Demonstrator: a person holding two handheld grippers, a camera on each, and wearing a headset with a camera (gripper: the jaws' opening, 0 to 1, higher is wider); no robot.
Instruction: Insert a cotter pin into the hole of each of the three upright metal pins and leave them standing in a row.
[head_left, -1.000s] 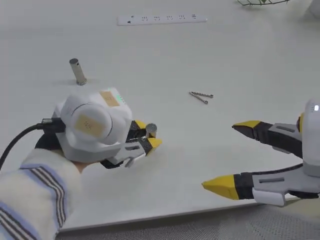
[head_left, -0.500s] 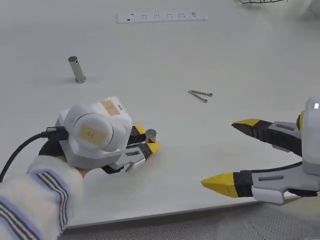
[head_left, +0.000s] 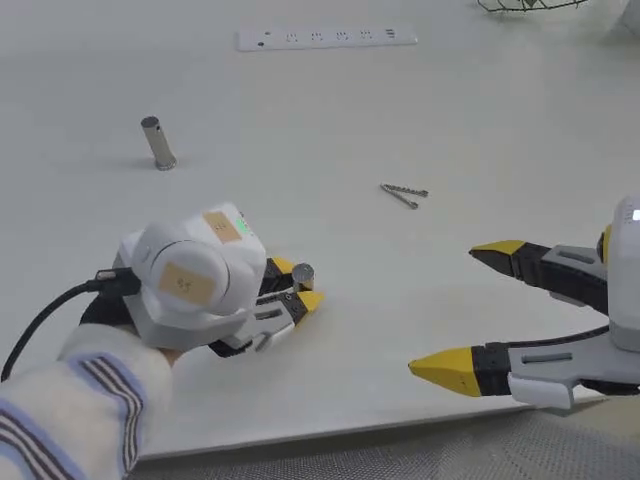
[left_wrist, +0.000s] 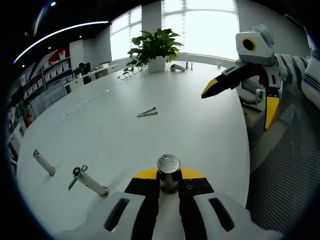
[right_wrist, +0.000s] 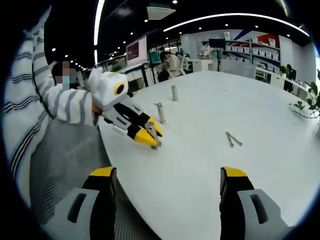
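Nearest, the right tongs (head_left: 465, 310) hang over the front edge of the white tabletop (head_left: 450, 120) with their yellow-tipped jaws spread wide and nothing between them; the right gripper view shows the same broad gap (right_wrist: 167, 172). To their left, the left tongs (head_left: 297, 288) sit low at the tabletop, jaws drawn in narrow and clamped on a metal pin (head_left: 303, 271). Its round head rises just above the tips in the left gripper view (left_wrist: 168, 170). Beyond the right tongs and well apart from both pairs, two loose cotter pins (head_left: 403, 193) lie together flat on the tabletop, crossing at one end. Left of the left tongs, the left gripper view shows a second metal pin (left_wrist: 91, 182) with a fitted cotter pin (left_wrist: 76, 175) through its upper end. A third metal pin (left_wrist: 44, 162) stands farther out on that side; the head view shows it upright (head_left: 157, 143), well beyond the left tongs. Farthest off, a white power strip (head_left: 327, 38) lies along the back of the tabletop.
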